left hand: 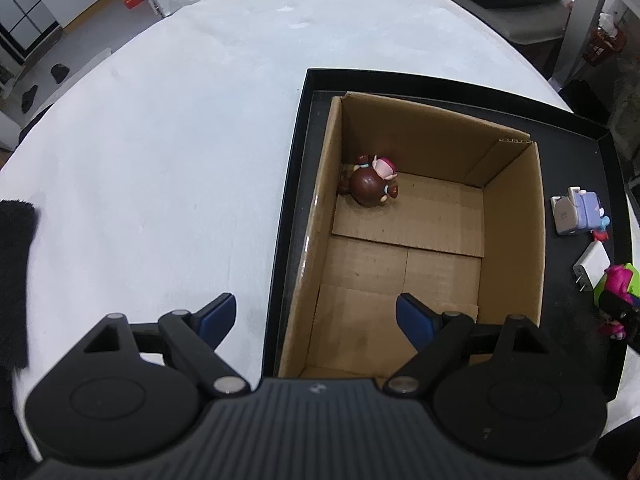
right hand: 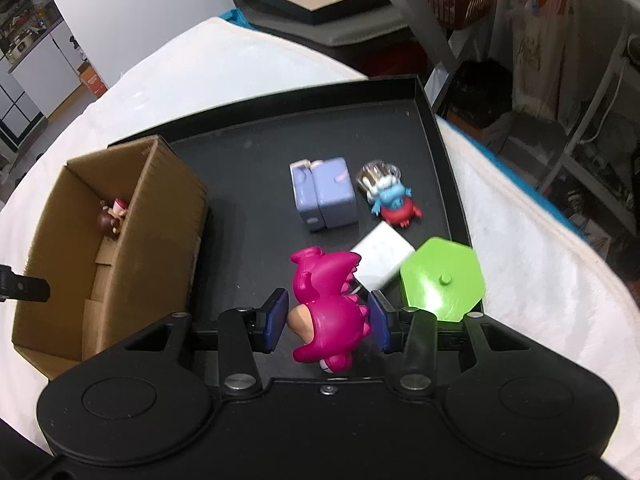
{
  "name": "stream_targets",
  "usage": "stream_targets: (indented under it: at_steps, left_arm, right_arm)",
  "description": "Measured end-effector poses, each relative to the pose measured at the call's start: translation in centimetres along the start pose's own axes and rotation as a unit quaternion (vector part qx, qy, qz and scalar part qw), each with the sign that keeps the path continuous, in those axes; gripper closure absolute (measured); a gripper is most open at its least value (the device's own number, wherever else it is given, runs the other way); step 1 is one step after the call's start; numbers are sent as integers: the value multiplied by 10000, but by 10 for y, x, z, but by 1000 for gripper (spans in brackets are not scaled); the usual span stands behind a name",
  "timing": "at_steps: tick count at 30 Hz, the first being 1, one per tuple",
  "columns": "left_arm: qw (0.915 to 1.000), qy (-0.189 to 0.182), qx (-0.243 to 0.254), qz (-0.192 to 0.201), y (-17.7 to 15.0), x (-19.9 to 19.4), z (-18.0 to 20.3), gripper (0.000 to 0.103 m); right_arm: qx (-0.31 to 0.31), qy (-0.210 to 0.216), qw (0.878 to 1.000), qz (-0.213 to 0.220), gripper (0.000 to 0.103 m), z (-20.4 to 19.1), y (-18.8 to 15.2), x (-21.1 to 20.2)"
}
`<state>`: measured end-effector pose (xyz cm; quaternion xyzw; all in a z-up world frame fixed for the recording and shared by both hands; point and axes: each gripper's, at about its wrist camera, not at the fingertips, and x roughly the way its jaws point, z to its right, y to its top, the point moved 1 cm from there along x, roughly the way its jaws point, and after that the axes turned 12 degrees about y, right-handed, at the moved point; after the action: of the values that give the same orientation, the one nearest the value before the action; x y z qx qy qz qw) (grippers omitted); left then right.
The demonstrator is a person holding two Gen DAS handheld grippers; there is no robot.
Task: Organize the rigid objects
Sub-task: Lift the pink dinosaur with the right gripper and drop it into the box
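Right now your right claw (right hand: 328, 322) is clamped on the pink figure (right hand: 326, 304), one blue pad against each flank, so the toy hangs between them above the tray (right hand: 424, 92). You hold it across the body, probably because that is its widest firm part and the smooth tail and feet would slip. Ahead of that claw lie the things not yet sorted: a white charger (right hand: 380, 258) just past the figure, a green lid (right hand: 442, 278) to its right, a lilac block (right hand: 324, 194) further ahead and a small blue-and-red toy (right hand: 390, 200) beside it.

Left of that claw stands the box (right hand: 168, 216), open at the top, inside the same tray. A brown doll (left hand: 368, 184) already lies in its far corner, which suggests the box is where the pink figure should go too.

Your left claw (left hand: 316, 318) is spread wide and holds nothing. It hovers over the box's near left wall (left hand: 308, 248), one pad outside above the white surface (left hand: 180, 120), the other inside; it may be waiting there to steady the box.

No brand or writing can be read. A faint mark shows on the white adapter (left hand: 562, 212) against the lilac block, too small to make out.
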<state>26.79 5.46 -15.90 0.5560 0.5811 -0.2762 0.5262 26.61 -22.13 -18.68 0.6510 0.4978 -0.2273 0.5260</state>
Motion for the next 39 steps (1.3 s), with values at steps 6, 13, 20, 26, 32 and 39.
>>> stream_targets:
  at_steps: [6,13,20,26,32,39]
  left_arm:
    - [9994,-344,-75,60,-4,10,-10,21]
    - [9974,-717,-29,91,-6,18,-16,38]
    - [9964,-772,294,163,-9,22,-6,47]
    - [9965,-758,340,95,-11,32,-7,70]
    - [9965,-817,65,-162,-13,46,-20,93]
    - [9948,-906,-346,-304,-18,50,-29,93]
  right_arm:
    - [-114,-140,9996,214,60,-19,13,-16]
    - [-319,-236,9983,433,60,-46,24,-26]
    - [-508,-262,9968,559,60,-76,35,-29]
    - [-680,-268,9955,604,60,-100,41,-28]
    - [-890,-209,9941,591,60,-122,42,-22]
    - [-1063,-130,9931,485,60,-142,44,-10]
